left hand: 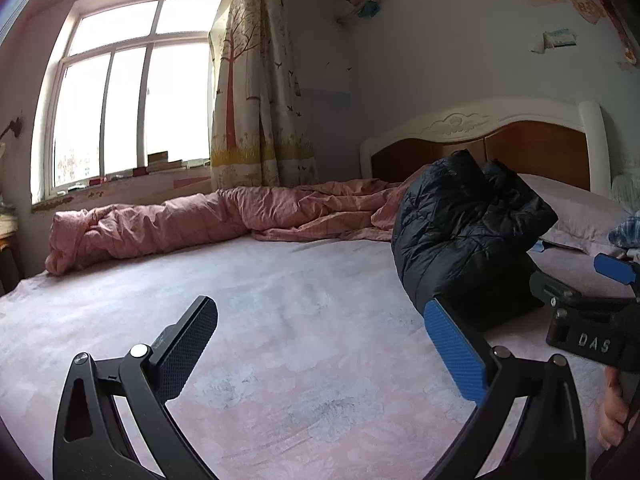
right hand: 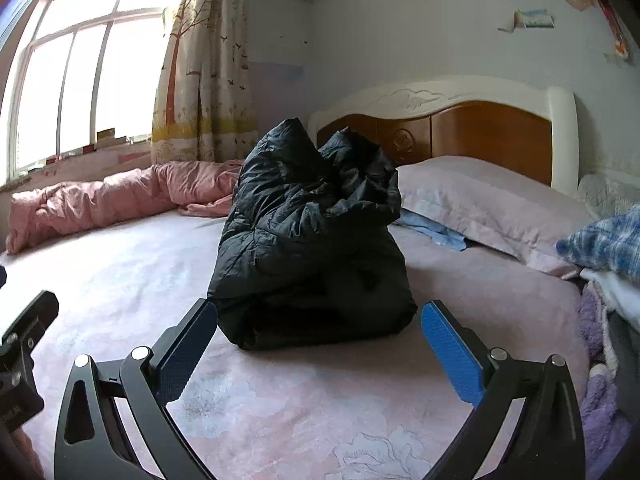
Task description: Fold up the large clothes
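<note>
A black quilted puffer jacket point(right hand: 312, 240) lies bundled in a thick folded heap on the pink bed sheet point(right hand: 300, 400), its top part standing up crumpled. In the left wrist view the jacket point(left hand: 464, 232) sits to the right, just beyond the blue pad. My right gripper point(right hand: 320, 316) is open, its fingers spread to either side of the jacket's near edge, not touching it. My left gripper point(left hand: 320, 316) is open over bare sheet point(left hand: 280, 340), left of the jacket. The right gripper's body point(left hand: 592, 320) shows at the right edge of the left wrist view.
A rumpled pink duvet point(left hand: 160, 228) lies along the far side under the window point(left hand: 120, 100). A pillow point(right hand: 488, 200) rests against the wooden headboard point(right hand: 480, 132). Blue checked and purple clothes point(right hand: 604, 248) pile up at the right edge. A curtain point(left hand: 256, 80) hangs beside the window.
</note>
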Demonstrator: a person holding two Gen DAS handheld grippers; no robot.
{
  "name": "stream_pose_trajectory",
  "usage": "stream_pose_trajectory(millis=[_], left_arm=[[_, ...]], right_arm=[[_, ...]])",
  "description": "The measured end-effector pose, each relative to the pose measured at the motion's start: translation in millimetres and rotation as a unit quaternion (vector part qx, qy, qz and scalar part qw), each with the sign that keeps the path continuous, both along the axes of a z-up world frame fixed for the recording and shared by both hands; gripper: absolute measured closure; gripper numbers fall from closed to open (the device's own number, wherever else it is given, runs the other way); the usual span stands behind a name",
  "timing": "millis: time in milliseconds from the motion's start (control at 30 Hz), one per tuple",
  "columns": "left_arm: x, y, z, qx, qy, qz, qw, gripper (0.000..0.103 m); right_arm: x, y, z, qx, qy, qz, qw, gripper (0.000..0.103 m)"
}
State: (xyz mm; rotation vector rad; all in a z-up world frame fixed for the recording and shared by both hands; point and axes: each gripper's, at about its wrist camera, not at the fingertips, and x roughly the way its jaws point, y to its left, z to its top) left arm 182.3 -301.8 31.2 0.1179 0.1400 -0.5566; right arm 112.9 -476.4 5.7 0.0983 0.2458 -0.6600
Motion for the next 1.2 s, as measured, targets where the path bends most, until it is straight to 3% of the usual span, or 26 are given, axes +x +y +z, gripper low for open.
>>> stream_pose_trajectory(millis=[200, 1200], left_arm=[[3.2, -0.9, -0.2, -0.004, 0.011, -0.001, 0.9999, 0.000], [1.8, -4.7, -0.8, 0.000, 0.012, 0.000, 0.9999, 0.000]], right_arm=[[-6.1, 4.5, -1.2, -0.021, 0.008, -0.011, 1.000, 0.000], [-5.9, -15.3, -6.8, -0.008, 0.015, -0.002, 1.000, 0.000]])
